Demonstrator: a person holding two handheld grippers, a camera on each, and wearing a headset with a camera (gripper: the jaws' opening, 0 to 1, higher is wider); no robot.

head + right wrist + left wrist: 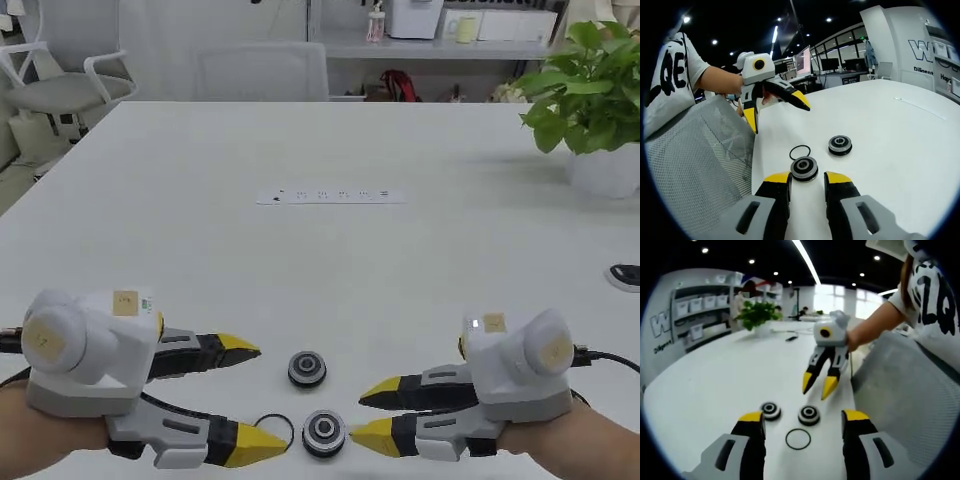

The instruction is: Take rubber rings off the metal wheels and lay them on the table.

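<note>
A: Head view first. Where is the near wheel [324,432]?

B: Flat on the table [300,270], axle up, so it has no long axis to line up with. The right gripper [362,415] has its tips just beside the near wheel on one side, jaws parted a little and empty. The left gripper [250,395] faces the near wheel from the other side, a bit further off, jaws spread wide and holding nothing.

A: What else is there?

B: A loose rubber ring [272,428] lies flat just beside the near wheel, between it and the left gripper's lower jaw. The far wheel [307,368] sits just beyond the near wheel, not touching it.

A: Left gripper view?

B: The rubber ring [798,439] lies between that gripper's own spread jaws. The near wheel [809,415] is just past it, with the far wheel [770,410] alongside. The right gripper [818,389] points in from behind the near wheel.

A: Right gripper view?

B: The near wheel [804,168] is dead ahead, at the mouth of the gap between the jaws, not pinched. The rubber ring [800,151] lies just beyond it and the far wheel [840,145] off to one side. The left gripper [780,120] is well beyond.

A: So which hand goes?

B: The right, I judge. It is nearer to the near wheel and aimed straight at it. The dark band on the rim is probably a seated ring, though I can't be sure.
</note>
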